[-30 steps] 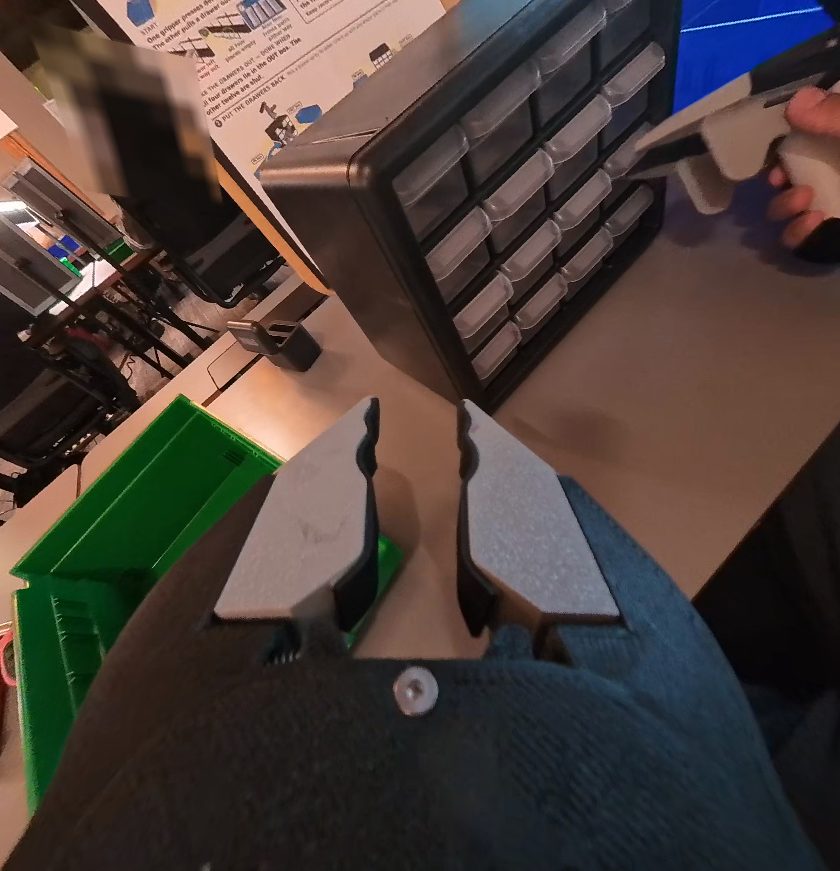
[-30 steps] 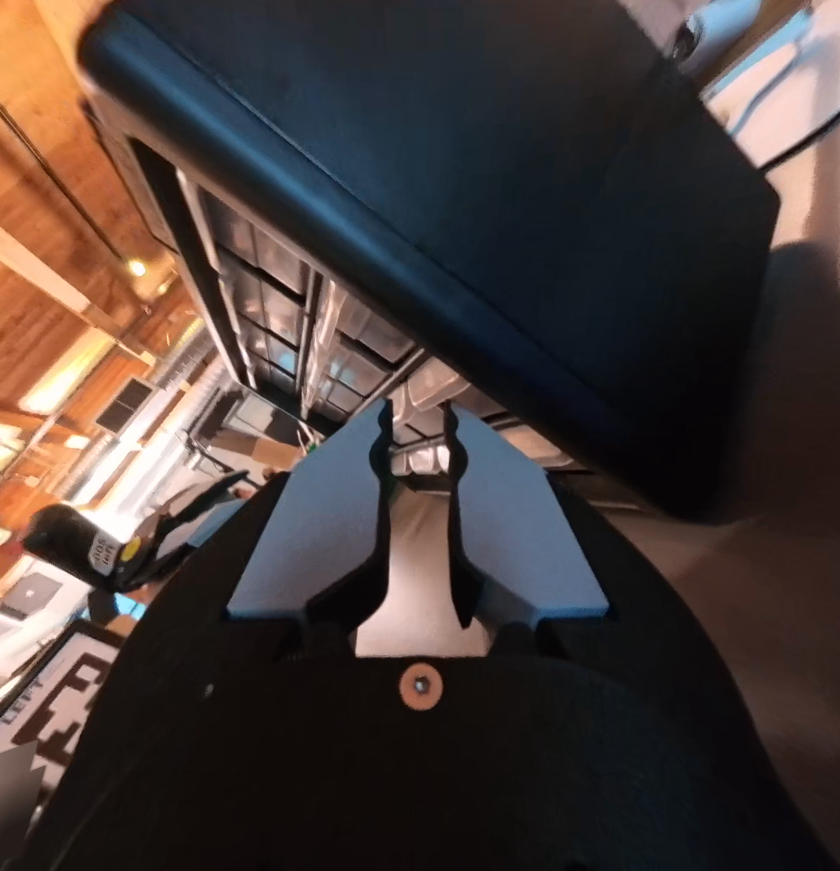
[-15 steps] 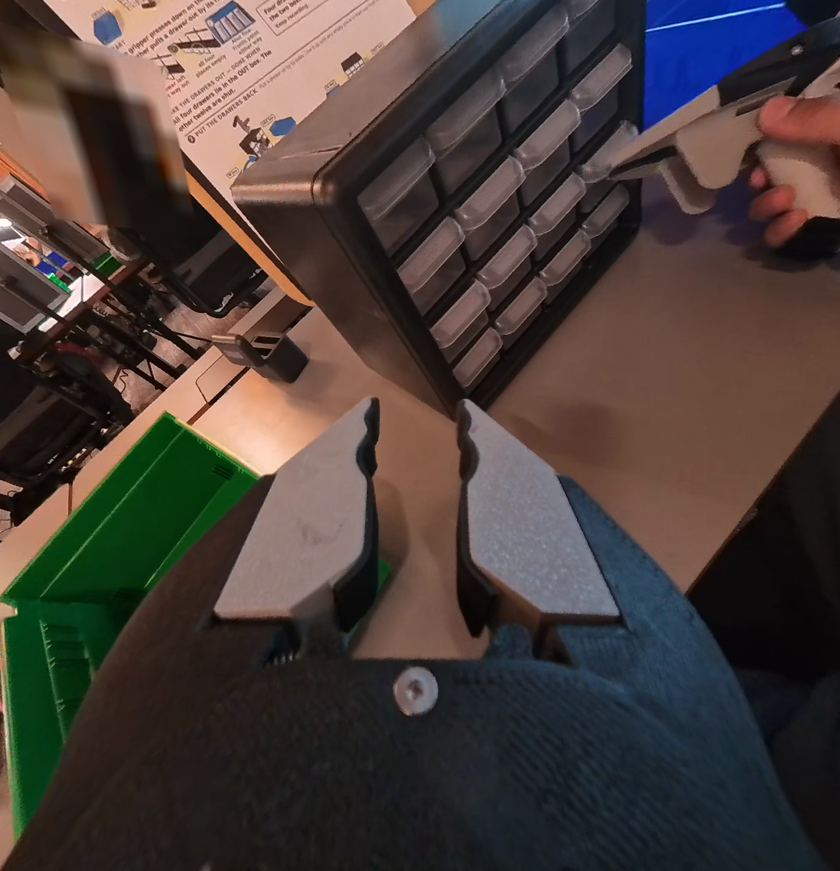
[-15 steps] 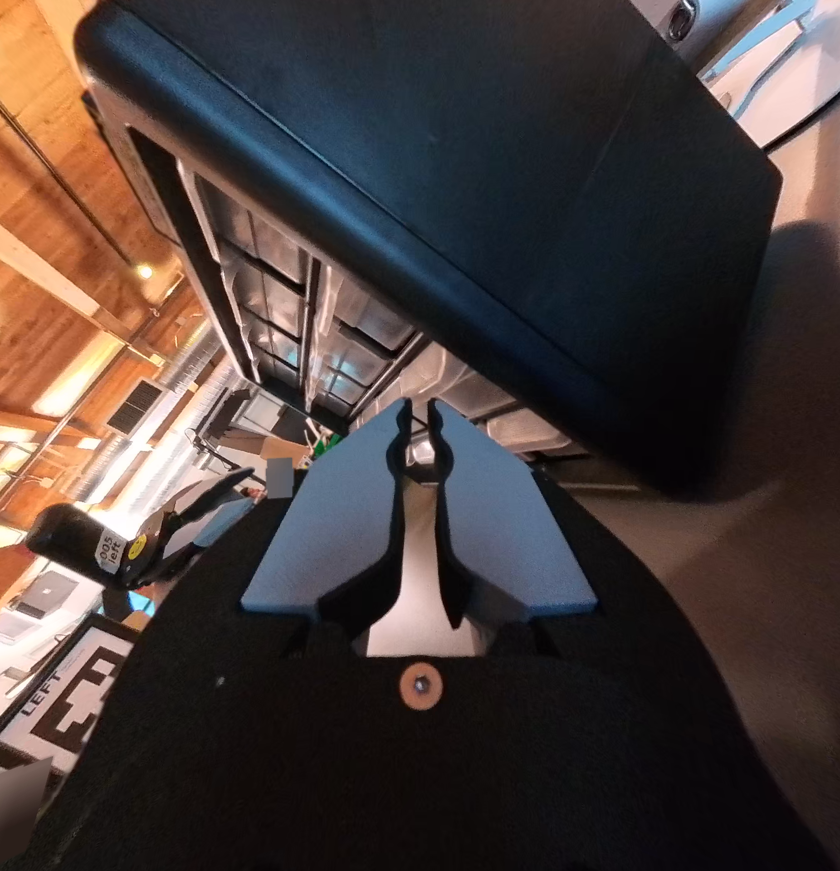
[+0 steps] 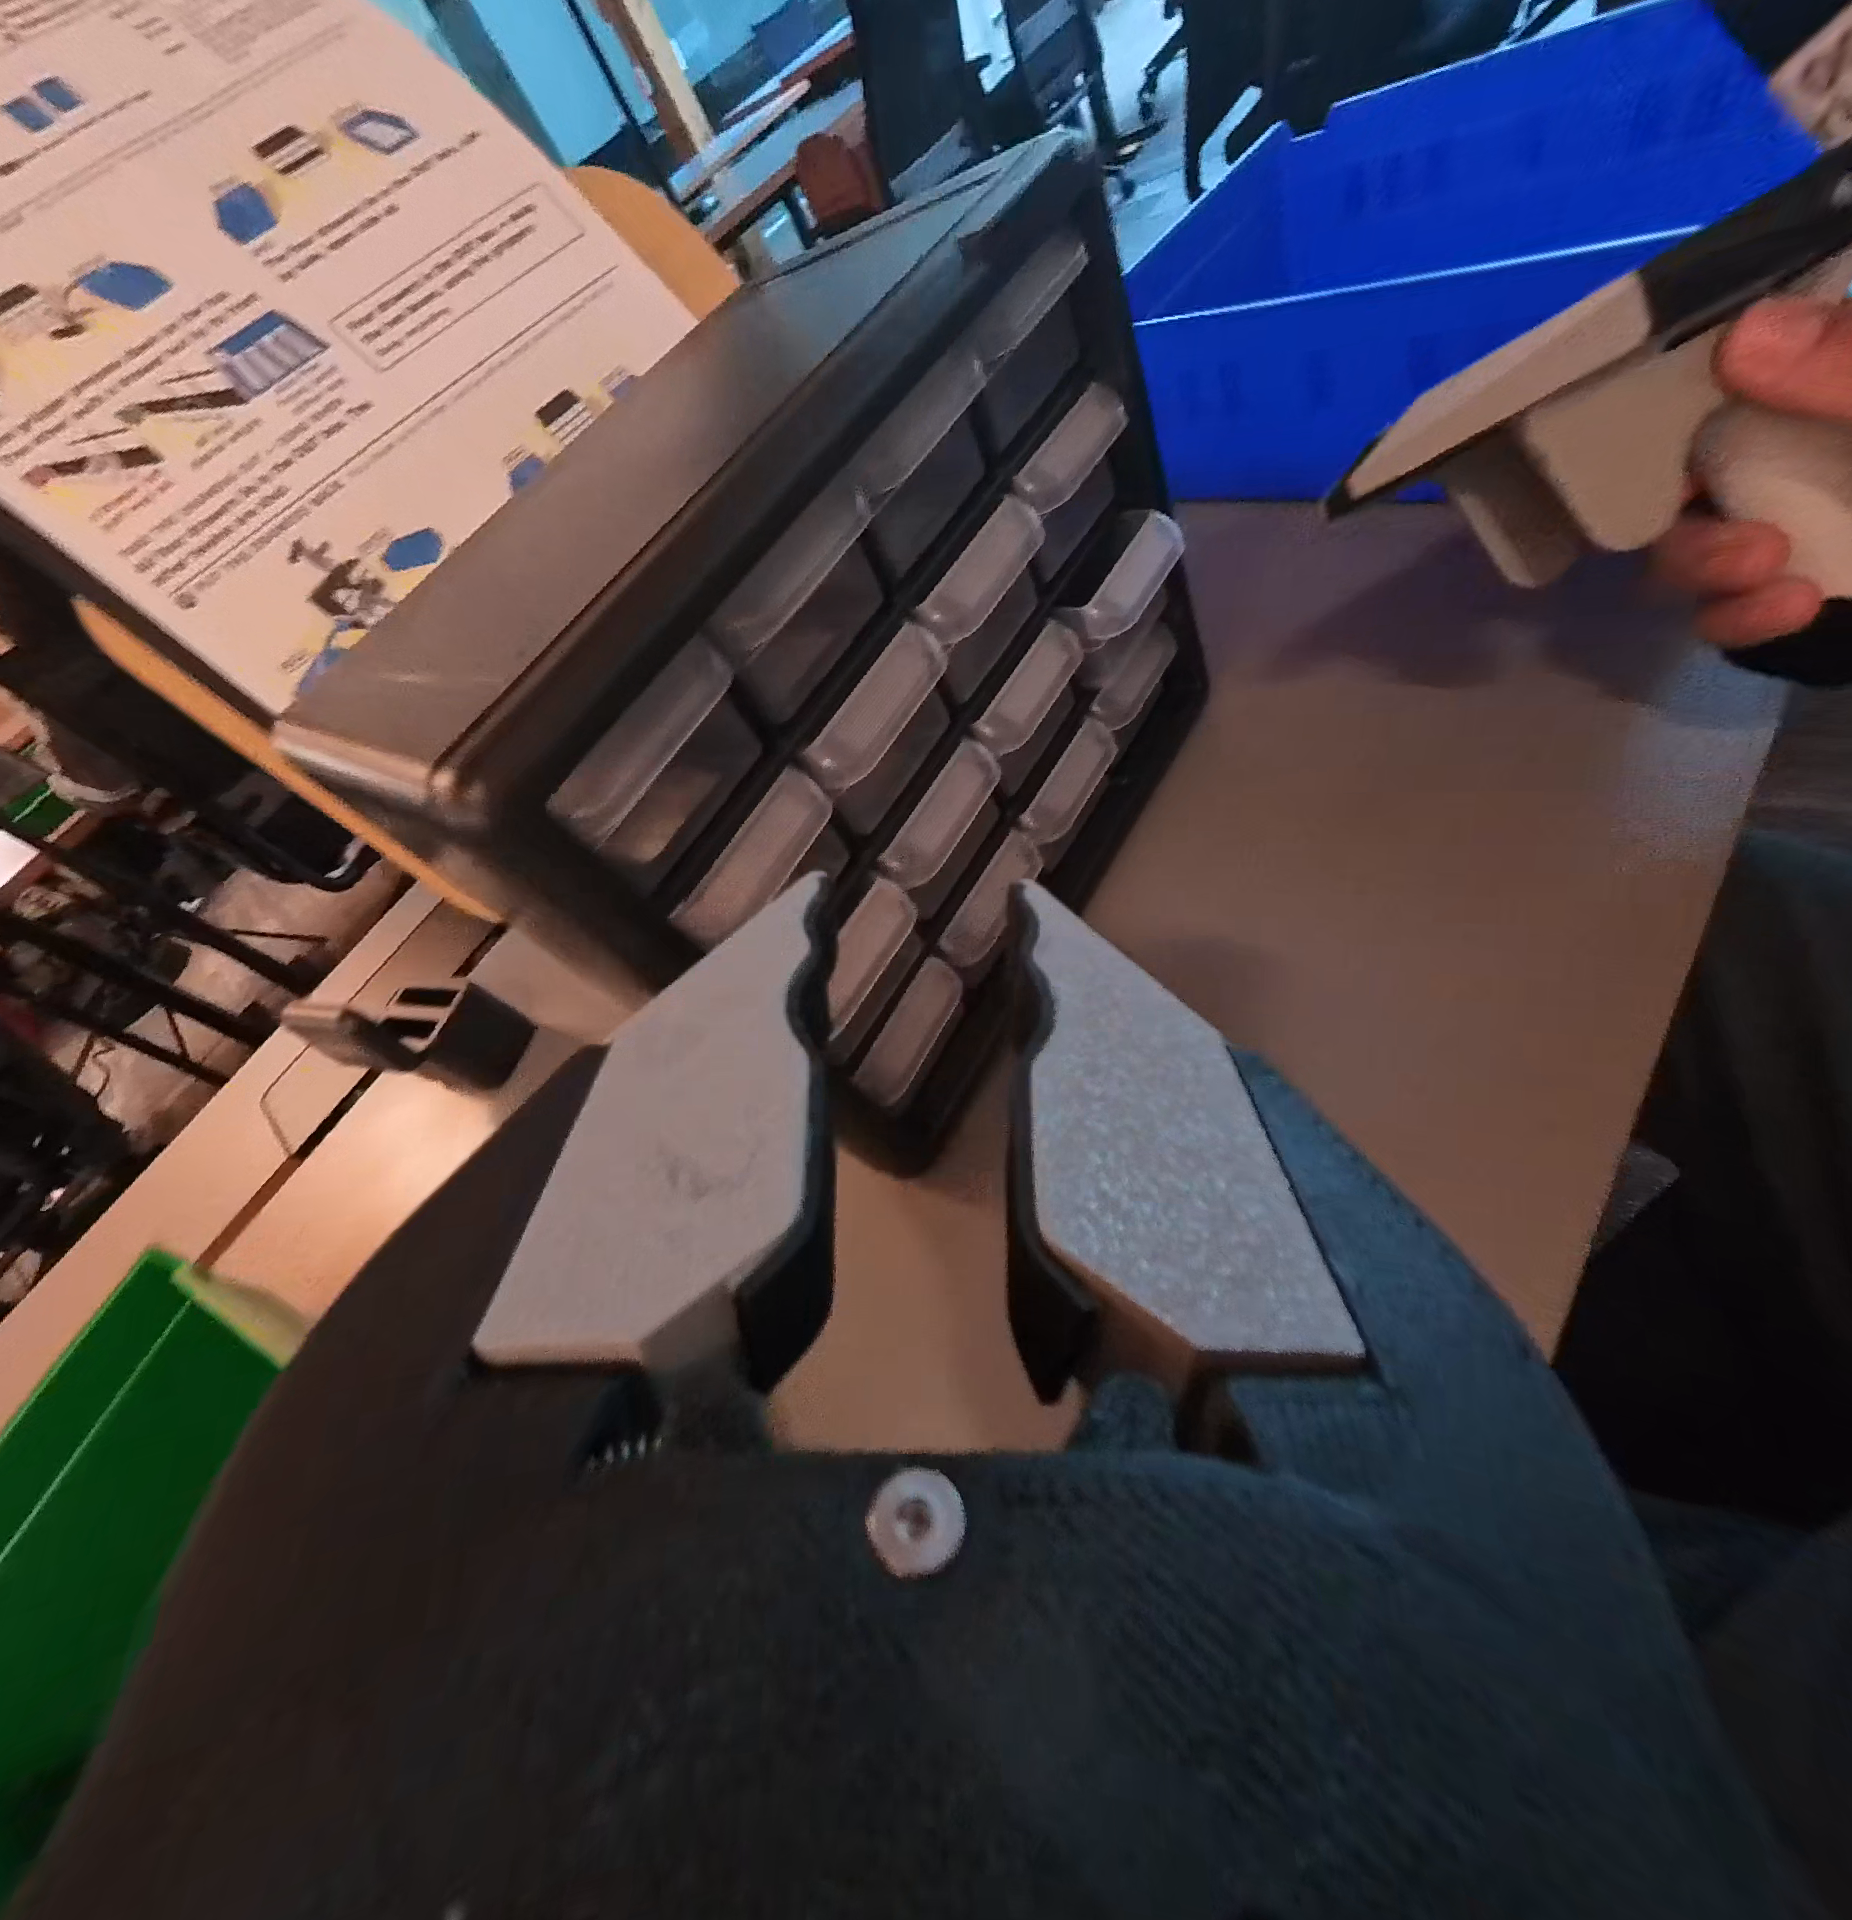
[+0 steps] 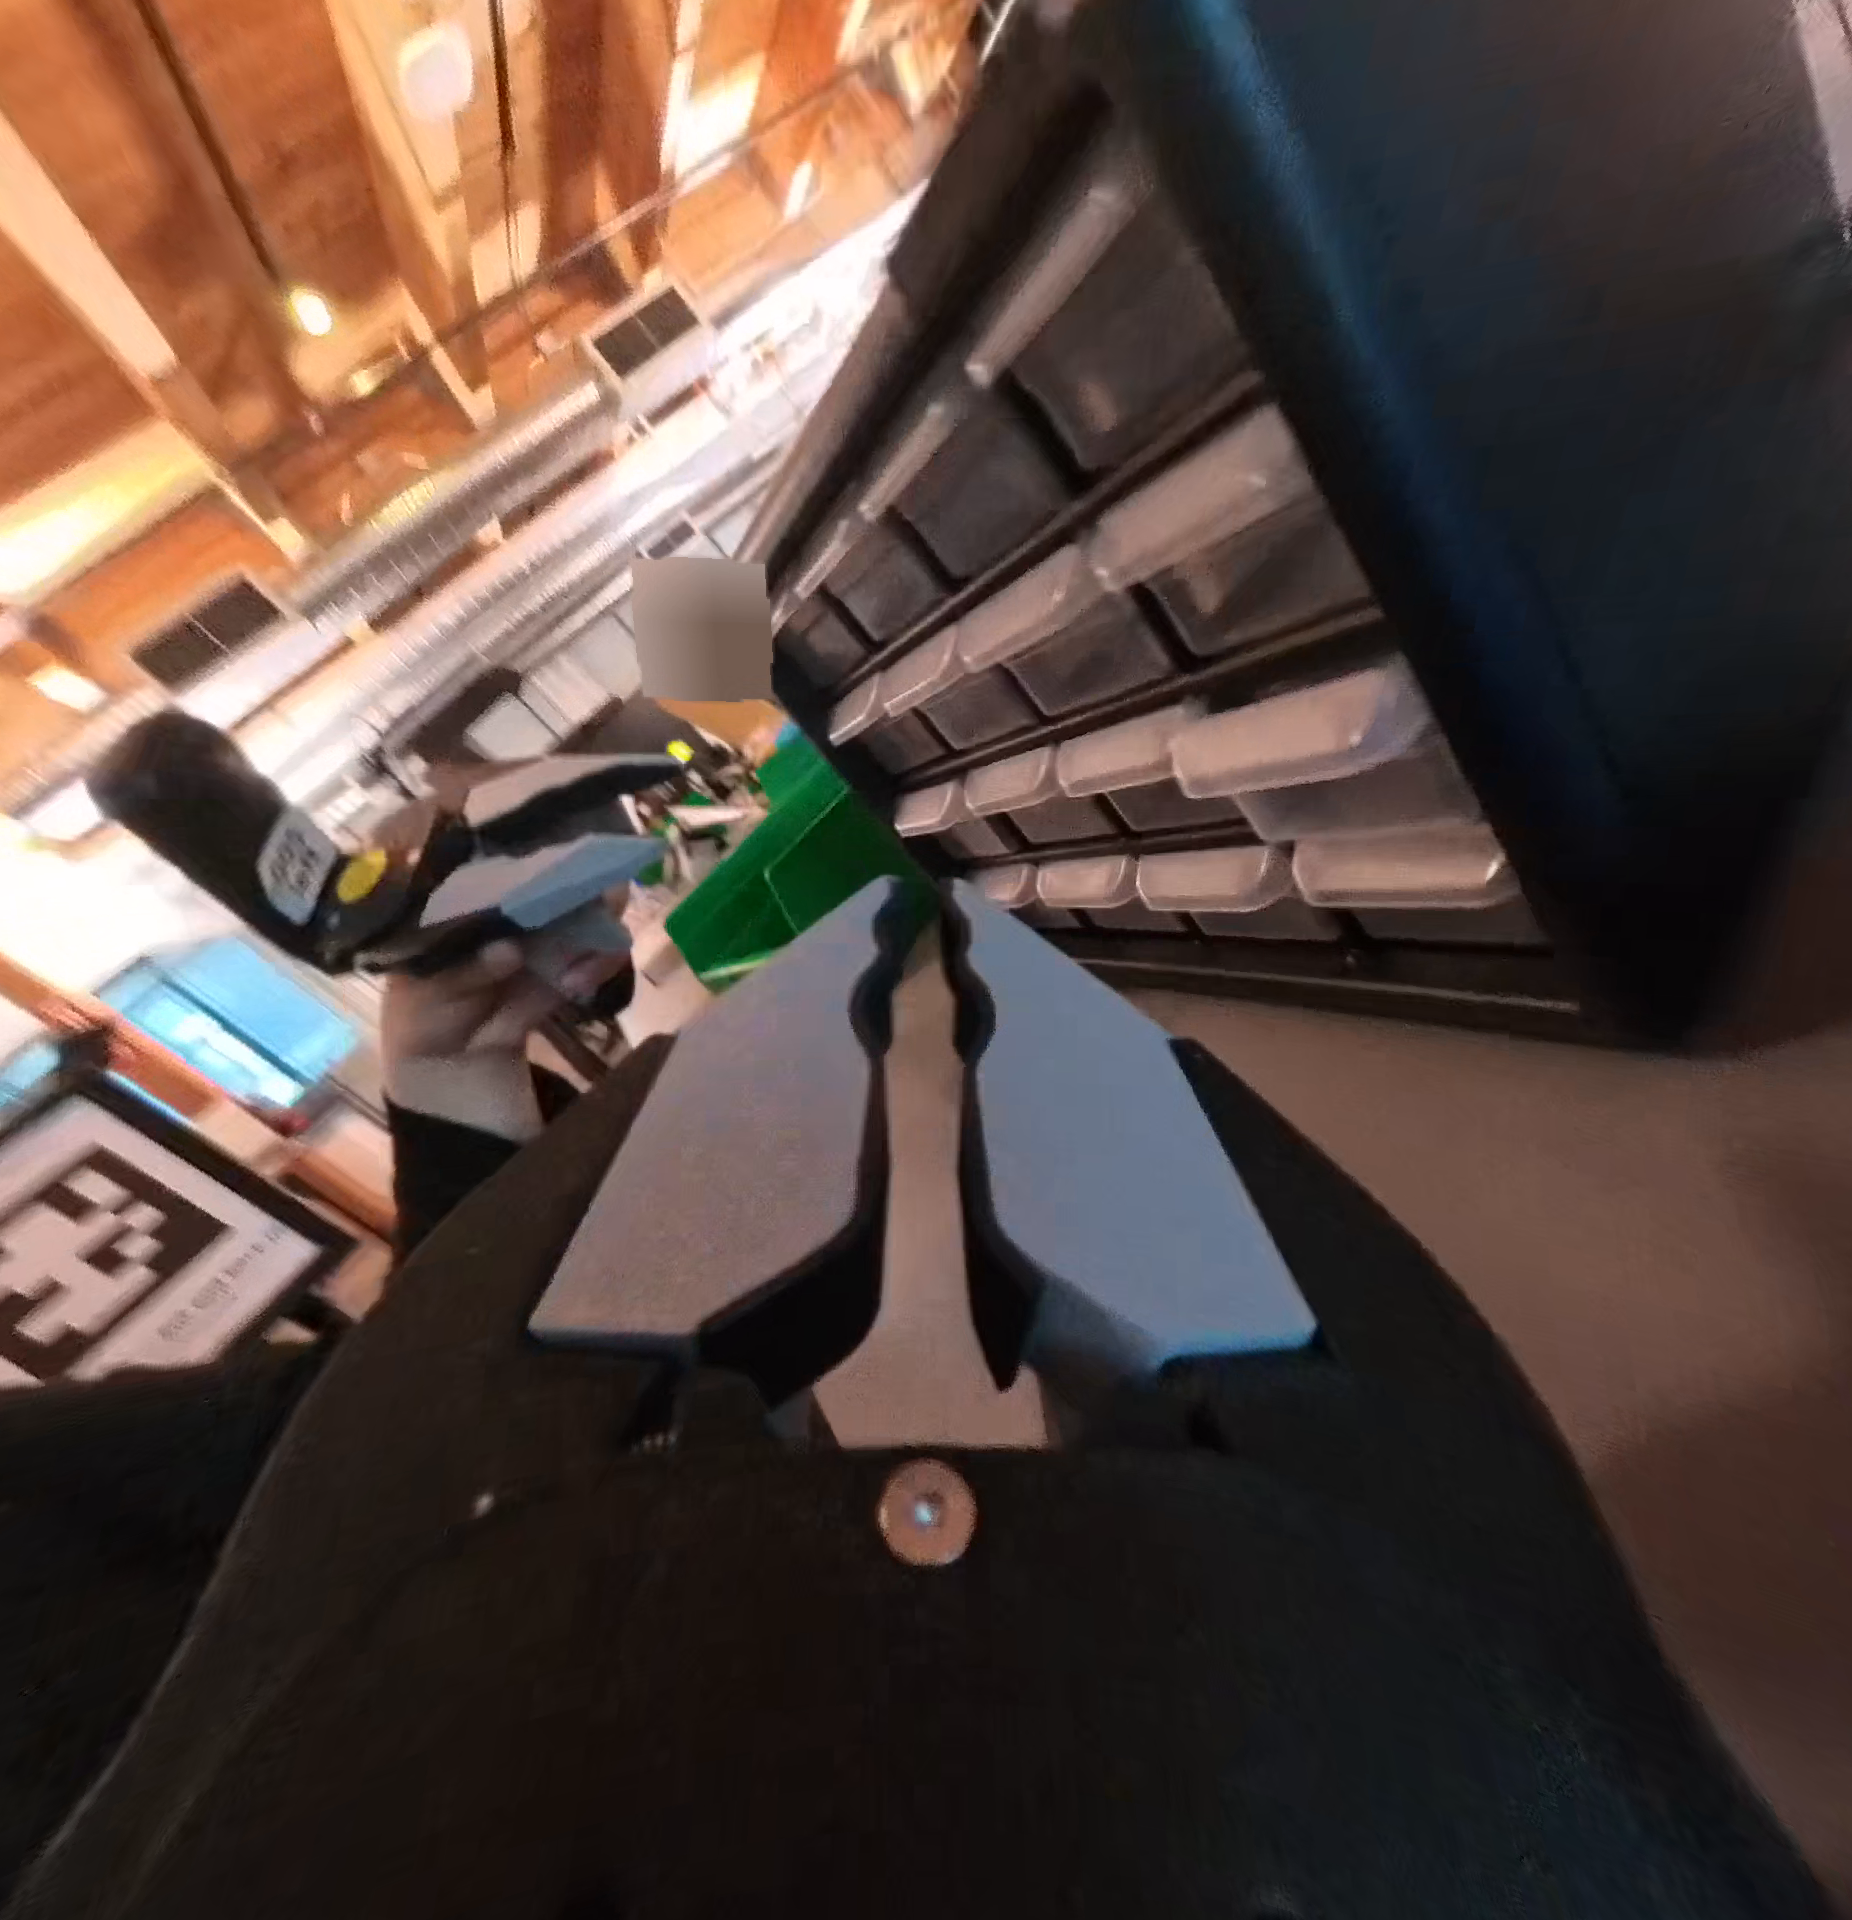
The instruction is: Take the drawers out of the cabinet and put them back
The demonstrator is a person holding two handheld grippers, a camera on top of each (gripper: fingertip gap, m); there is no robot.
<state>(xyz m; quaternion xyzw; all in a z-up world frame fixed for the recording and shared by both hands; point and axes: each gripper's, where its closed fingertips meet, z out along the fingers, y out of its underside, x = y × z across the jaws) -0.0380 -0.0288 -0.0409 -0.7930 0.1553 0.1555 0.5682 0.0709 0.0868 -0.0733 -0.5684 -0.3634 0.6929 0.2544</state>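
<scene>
**Right gripper released from partly drawn drawer**

The cabinet stands on the desk. One drawer in the right-hand column now projects from the cabinet face; the other drawers sit flush. A second ago all drawers sat flush and the right gripper was at this column with its fingers closing. It has since backed off and now points past the cabinet front, fingers nearly together with only a thin gap, holding nothing. In the left wrist view it hovers near the cabinet, well clear of the projecting drawer.

The left gripper has moved closer to the cabinet's lower left corner. Its fingers are spread and empty.

Judgement: extraction has begun but is incomplete. The drawer needs a fresh grip and a full pull. A green bin sits left of the cabinet, a blue bin behind it.
</scene>
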